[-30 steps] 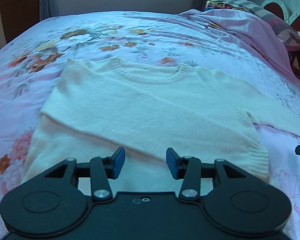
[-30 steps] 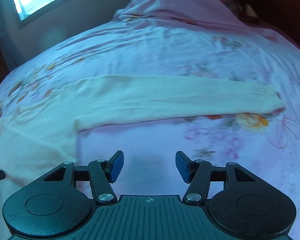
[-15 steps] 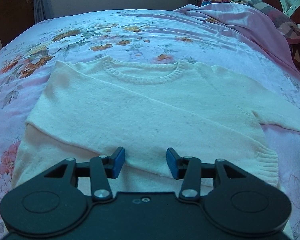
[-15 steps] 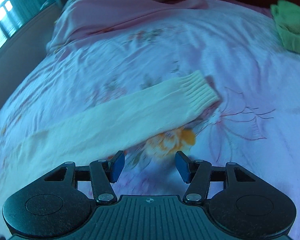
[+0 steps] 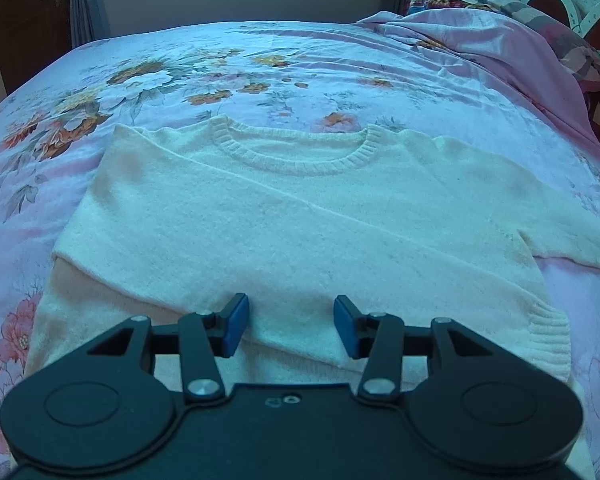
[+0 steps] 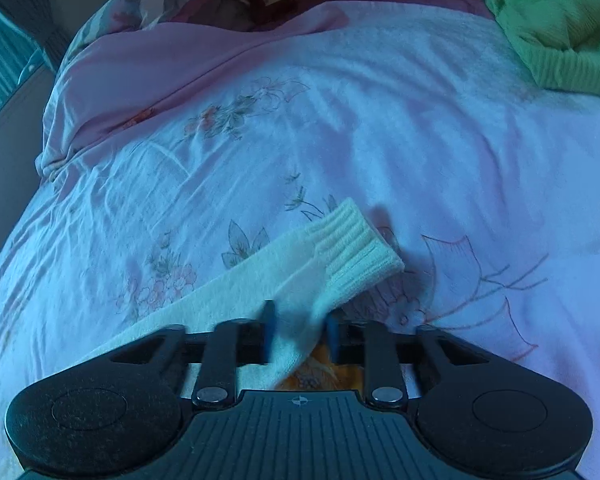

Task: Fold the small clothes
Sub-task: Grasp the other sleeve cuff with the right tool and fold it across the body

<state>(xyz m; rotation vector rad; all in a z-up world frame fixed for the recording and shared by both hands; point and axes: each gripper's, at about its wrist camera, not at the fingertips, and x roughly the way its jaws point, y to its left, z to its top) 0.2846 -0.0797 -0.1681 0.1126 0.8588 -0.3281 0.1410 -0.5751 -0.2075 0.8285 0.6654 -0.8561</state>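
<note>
**Right gripper pinches sweater sleeve**

The cream sweater (image 5: pixel 300 216) lies flat on the floral bedsheet (image 5: pixel 260 64), one sleeve folded across its front. Above its hem, the left gripper (image 5: pixel 291 325) hangs spread and empty. The right gripper (image 6: pixel 298 330) clamps the other sleeve (image 6: pixel 300 276) behind its ribbed cuff (image 6: pixel 358 252).

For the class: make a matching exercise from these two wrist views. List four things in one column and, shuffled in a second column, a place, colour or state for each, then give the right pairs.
Things
1. sweater neckline
2. sleeve cuff
3. green garment
4. left gripper

Descriptions
A. bunched at the far right of the bed
B. open, above the sweater's lower part
C. ribbed curve at the sweater's far edge
D. ribbed end just beyond the right gripper

Pairs: 1-C, 2-D, 3-A, 4-B
</note>
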